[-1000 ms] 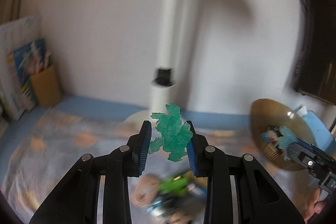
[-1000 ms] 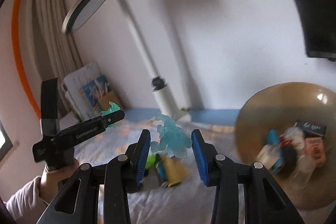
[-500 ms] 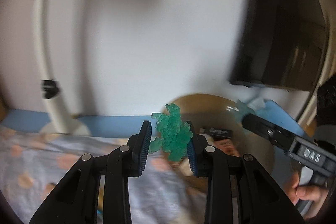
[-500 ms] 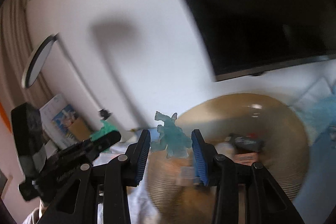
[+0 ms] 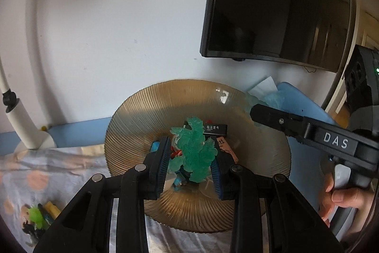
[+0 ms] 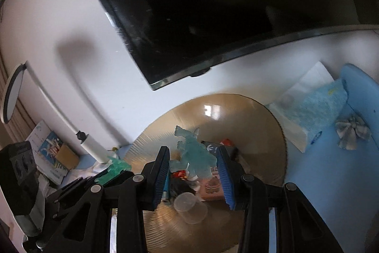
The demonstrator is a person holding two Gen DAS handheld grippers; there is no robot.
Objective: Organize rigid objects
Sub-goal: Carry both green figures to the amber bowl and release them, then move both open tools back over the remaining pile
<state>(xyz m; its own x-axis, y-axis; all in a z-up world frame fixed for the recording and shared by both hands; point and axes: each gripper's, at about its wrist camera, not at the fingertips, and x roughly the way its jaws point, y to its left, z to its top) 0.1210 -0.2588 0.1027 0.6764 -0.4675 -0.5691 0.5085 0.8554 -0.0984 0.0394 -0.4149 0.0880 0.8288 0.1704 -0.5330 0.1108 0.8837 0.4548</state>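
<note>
My left gripper is shut on a translucent green toy figure, held above the ribbed amber glass bowl. My right gripper is shut on a pale blue translucent toy figure, also over that bowl. The bowl holds several small items: a black box, a pink packet and a clear plastic cup. In the left wrist view the right gripper reaches in from the right, a hand on its handle. The left gripper with its green figure shows at the left of the right wrist view.
A dark monitor hangs on the white wall behind the bowl. A white lamp arm stands at the left. A tissue pack and a grey bow lie on the blue surface at the right. Small toys remain on the patterned cloth.
Both grippers swung right, away from the lamp and the toys on the cloth, and now hang over the amber bowl. Each still grips its figure.
</note>
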